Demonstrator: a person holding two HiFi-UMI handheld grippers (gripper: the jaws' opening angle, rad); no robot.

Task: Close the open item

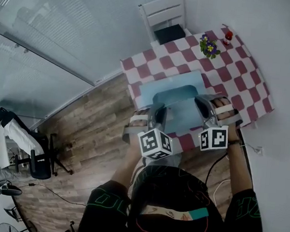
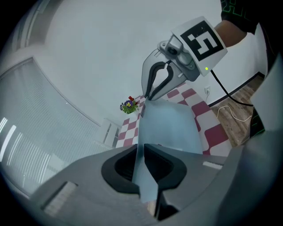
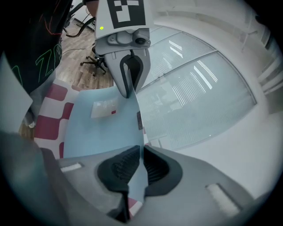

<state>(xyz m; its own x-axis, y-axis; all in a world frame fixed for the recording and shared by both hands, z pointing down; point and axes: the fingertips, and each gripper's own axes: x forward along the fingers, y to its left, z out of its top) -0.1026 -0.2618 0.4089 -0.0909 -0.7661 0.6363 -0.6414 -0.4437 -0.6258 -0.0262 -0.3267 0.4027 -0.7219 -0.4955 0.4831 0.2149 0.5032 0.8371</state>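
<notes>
A light blue laptop [image 1: 182, 114] lies on the red-and-white checked table [image 1: 241, 71] with its lid partly raised. My left gripper [image 1: 158, 113] holds the lid's left edge and my right gripper [image 1: 207, 104] its right edge. In the left gripper view the thin lid [image 2: 168, 128] runs between my left gripper's [image 2: 140, 152] pads with no gap showing, and the right gripper [image 2: 150, 95] bites the far edge. In the right gripper view the lid [image 3: 101, 128], with a small sticker on it, passes between my right gripper's [image 3: 141, 154] pads, and the left gripper [image 3: 128, 92] clamps the far end.
A small pot of flowers [image 1: 210, 46] and a red object [image 1: 228, 37] stand at the table's far corner. A white chair [image 1: 162, 12] sits behind the table. A glass partition runs along the left, and a black office chair [image 1: 39, 154] stands on the wood floor.
</notes>
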